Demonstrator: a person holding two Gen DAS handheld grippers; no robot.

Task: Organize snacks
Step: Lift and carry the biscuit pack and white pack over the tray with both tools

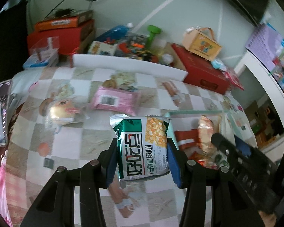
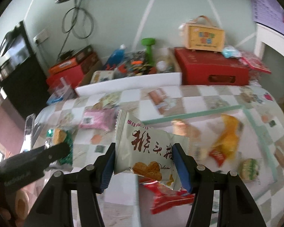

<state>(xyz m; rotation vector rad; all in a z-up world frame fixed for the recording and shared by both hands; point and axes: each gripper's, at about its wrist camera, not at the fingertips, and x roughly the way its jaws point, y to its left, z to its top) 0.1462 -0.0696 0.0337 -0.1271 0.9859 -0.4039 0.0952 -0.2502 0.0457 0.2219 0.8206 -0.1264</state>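
Note:
My left gripper [image 1: 142,151] is shut on a green and white snack packet [image 1: 142,147] and holds it above the checkered cloth, just left of the clear tray [image 1: 195,112]. My right gripper [image 2: 143,158] is shut on a pale cream snack packet with red characters [image 2: 147,147] and holds it over the clear tray [image 2: 191,113]. The tray holds a red packet [image 2: 170,198], an orange packet [image 2: 227,138] and a small green packet [image 2: 250,168]. A pink packet [image 1: 114,101] and a bun packet [image 1: 62,111] lie on the cloth. The right gripper shows in the left wrist view [image 1: 236,151].
A white foam strip [image 1: 128,66] crosses the back of the table. Behind it are red boxes [image 1: 204,71], a yellow carry box [image 1: 200,44], a green dumbbell [image 1: 152,33] and toys. A phone [image 1: 1,111] lies at the left edge.

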